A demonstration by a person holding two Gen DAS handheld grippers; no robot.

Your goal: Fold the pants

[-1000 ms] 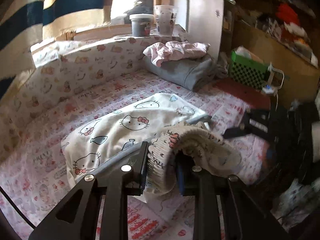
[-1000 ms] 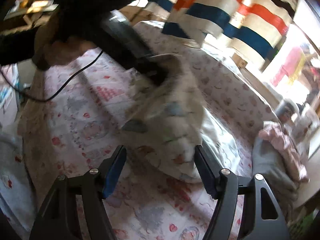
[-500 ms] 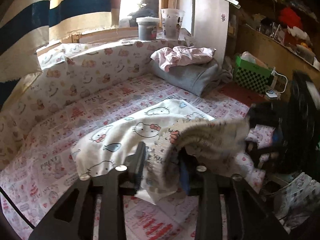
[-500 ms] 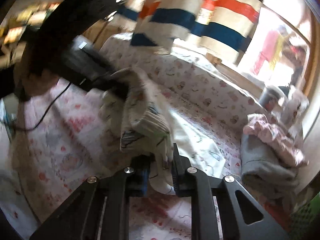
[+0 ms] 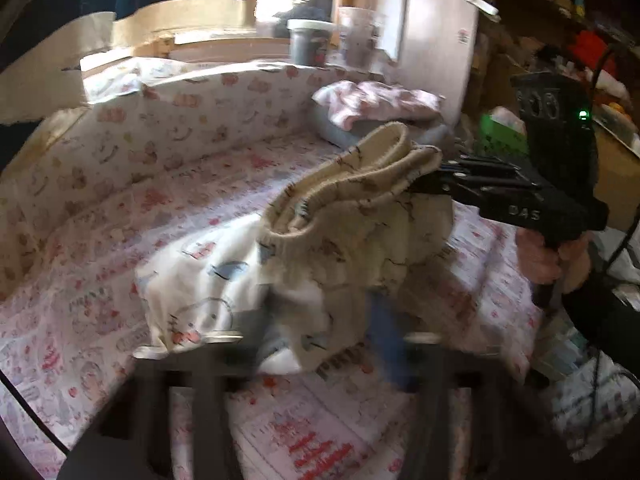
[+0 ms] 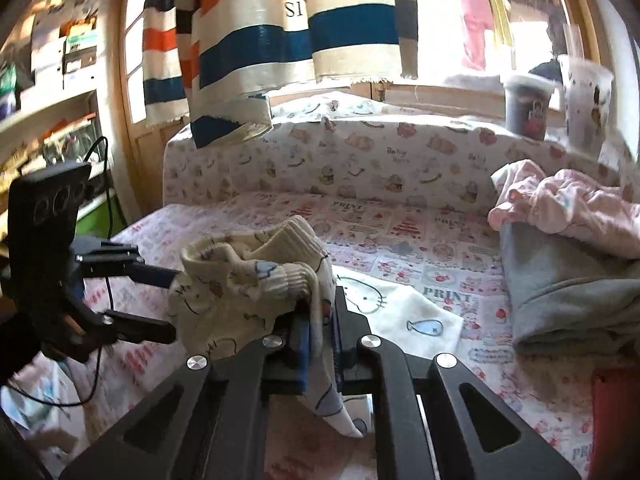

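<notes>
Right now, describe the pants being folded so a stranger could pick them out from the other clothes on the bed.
Start at the bed with the pink cartoon-print sheet. Near its front edge, the cream pants are bunched and partly lifted between the left tongs and right tongs, both shut on the fabric. Unlike the plain grey garment and pink garment stacked at the far corner, they have cat faces, blue fish and ribbed cuffs.

We are holding both grippers raised and angled downward. The right gripper [image 6: 322,332] is clamping cloth, its jaws having just been closing onto it. The left gripper [image 6: 172,300] is gripping the same cloth, its jaws also having just been closing. A hand [image 5: 552,256] is wrapping the right handle.
</notes>
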